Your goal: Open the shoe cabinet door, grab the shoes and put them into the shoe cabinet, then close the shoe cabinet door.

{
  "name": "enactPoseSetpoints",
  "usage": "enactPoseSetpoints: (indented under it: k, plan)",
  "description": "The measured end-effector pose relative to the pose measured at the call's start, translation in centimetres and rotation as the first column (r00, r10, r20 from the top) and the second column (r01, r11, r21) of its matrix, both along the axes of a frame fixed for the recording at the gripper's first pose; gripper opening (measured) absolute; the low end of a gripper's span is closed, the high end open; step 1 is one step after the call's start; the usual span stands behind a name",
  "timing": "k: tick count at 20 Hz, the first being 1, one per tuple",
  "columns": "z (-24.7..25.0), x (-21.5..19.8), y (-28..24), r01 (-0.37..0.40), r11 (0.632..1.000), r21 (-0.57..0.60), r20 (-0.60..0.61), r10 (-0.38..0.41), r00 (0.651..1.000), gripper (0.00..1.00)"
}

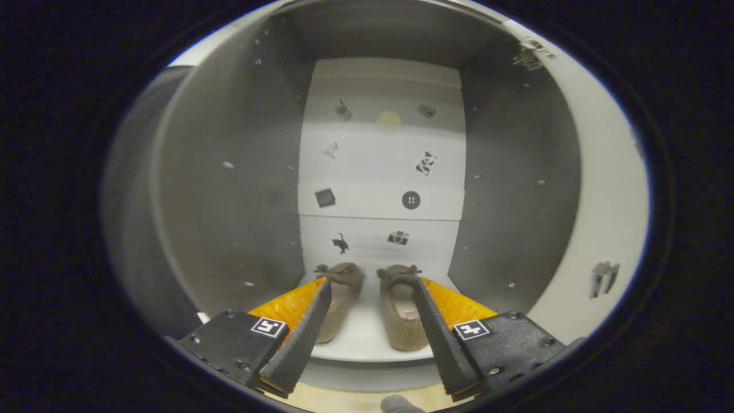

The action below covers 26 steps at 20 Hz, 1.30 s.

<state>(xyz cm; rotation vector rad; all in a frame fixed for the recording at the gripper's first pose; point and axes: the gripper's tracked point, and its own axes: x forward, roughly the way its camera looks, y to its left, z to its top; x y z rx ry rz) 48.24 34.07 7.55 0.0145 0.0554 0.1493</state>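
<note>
Because the shoes point(373, 304) already sat side by side inside the shoe cabinet point(229, 189), it looked like only the door was left to close. The gripper point(371, 287) pointed straight into the cabinet, and its two fingers were spread wide apart and held nothing. The two brown shoes lay just ahead of the fingers, in the gap between them. The left shoe was close beside the left finger and the right shoe was close beside the right finger, but I could not tell if they touched. Each shoe was long from heel to toe, and that long way ran straight away from the gripper, with the little bows on the toes at the far end near the back wall point(381, 189). The shoes rested on the white floor of the cabinet point(367, 344), which looked flat and smooth. The back wall was white with small dark stickers on it, and the two side walls were gray. A white door point(608, 218) with a metal hinge point(603, 278) stood open to the right of the gripper. To close it, I think the gripper needed to back out first and then push that door from the right.
</note>
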Motion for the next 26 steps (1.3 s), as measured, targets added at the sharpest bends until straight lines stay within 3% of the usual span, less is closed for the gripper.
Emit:
enactPoseSetpoints:
  k: [3, 8, 11, 19, 26]
  plan:
    - [1.1, -6.6, 1.1, -0.053, 0.998, 0.02, 0.056, 0.052, 0.997, 1.0]
    - [1.3, -17.6, 0.9, -0.145, 0.989, 0.014, 0.094, 0.143, 0.985, 1.0]
    - [0.3, -22.2, -1.5, -0.153, 0.988, 0.006, 0.074, 0.152, 0.986, 1.0]
    - [-0.4, -32.9, -12.7, -0.06, 0.998, 0.019, 0.084, 0.058, 0.995, 1.0]
    - [0.3, -36.9, -27.2, 0.067, 0.995, 0.076, 0.099, -0.074, 0.992, 1.0]
